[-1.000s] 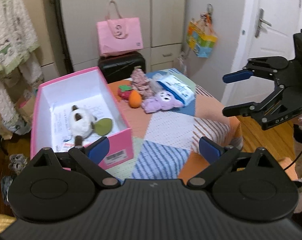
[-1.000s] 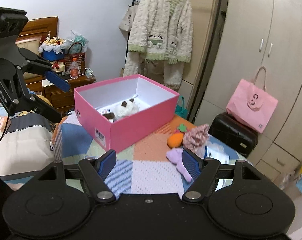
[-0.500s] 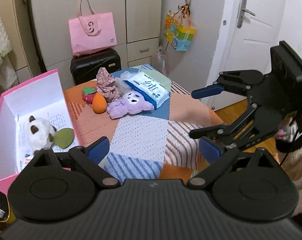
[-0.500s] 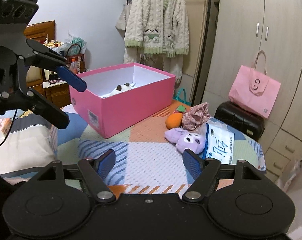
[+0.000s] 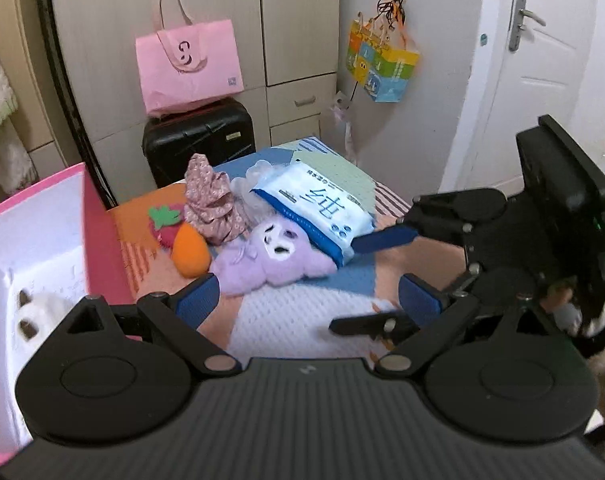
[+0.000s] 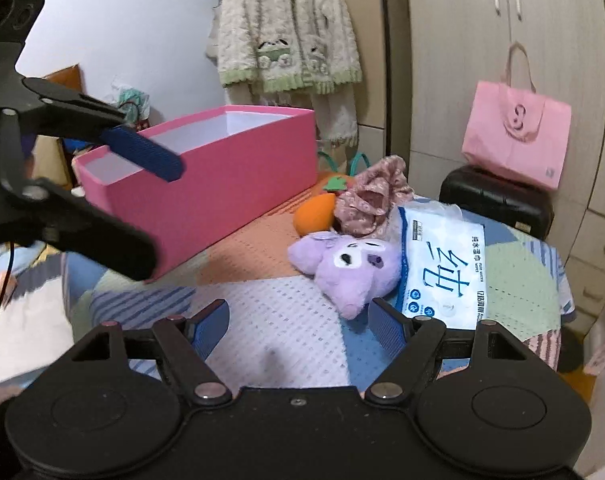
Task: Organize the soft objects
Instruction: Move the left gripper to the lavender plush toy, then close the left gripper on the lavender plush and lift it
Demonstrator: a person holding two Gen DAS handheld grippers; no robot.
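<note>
A purple plush (image 5: pixel 274 258) (image 6: pixel 350 268) lies on the patchwork table beside an orange plush (image 5: pixel 189 254) (image 6: pixel 315 213), a red strawberry plush (image 5: pixel 164 224), a crumpled floral cloth (image 5: pixel 212 210) (image 6: pixel 372 198) and a blue-white tissue pack (image 5: pixel 316 210) (image 6: pixel 442 272). The pink box (image 5: pixel 98 232) (image 6: pixel 230 184) holds a white plush (image 5: pixel 34 312). My left gripper (image 5: pixel 308 298) (image 6: pixel 158 212) is open and empty, just short of the purple plush. My right gripper (image 6: pixel 298 326) (image 5: pixel 362 280) is open and empty, close to the purple plush and the tissue pack.
A black suitcase (image 5: pixel 198 140) with a pink bag (image 5: pixel 188 68) stands behind the table against wardrobes. A colourful bag (image 5: pixel 382 68) hangs near the white door (image 5: pixel 538 80). A fuzzy cardigan (image 6: pixel 288 28) hangs behind the box. The table edge (image 6: pixel 558 320) drops off at the right.
Both grippers moved in toward the plush pile. The left view swung right, away from the box. The right gripper dropped lower and nearer the purple plush. Both stayed open.
</note>
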